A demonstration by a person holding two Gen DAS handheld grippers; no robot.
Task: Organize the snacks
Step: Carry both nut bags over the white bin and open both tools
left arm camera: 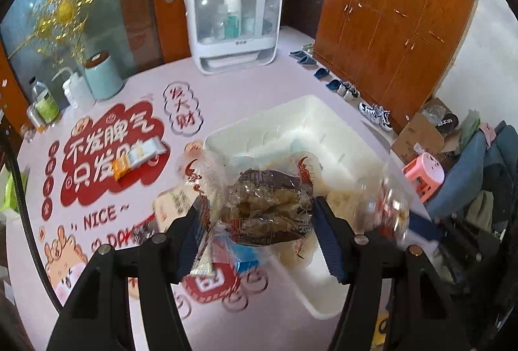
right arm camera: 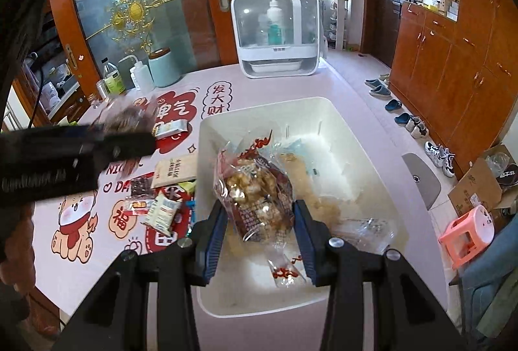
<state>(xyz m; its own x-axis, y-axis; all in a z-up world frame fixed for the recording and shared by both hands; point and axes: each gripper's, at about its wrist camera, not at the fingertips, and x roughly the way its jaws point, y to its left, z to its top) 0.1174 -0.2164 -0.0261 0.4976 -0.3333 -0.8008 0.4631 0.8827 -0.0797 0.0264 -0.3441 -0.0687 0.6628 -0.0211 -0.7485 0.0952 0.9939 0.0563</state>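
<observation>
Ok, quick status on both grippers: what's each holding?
Left gripper: closed on a clear snack bag.
Right gripper: closed on another clear snack bag, over the white bin.

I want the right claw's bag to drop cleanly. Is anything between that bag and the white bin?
Nothing visible blocks it. The right claw holds the clear snack bag directly over the open white bin, which holds only a few flat packets. The left claw with its own bag sits off to the side, over the table.
</observation>
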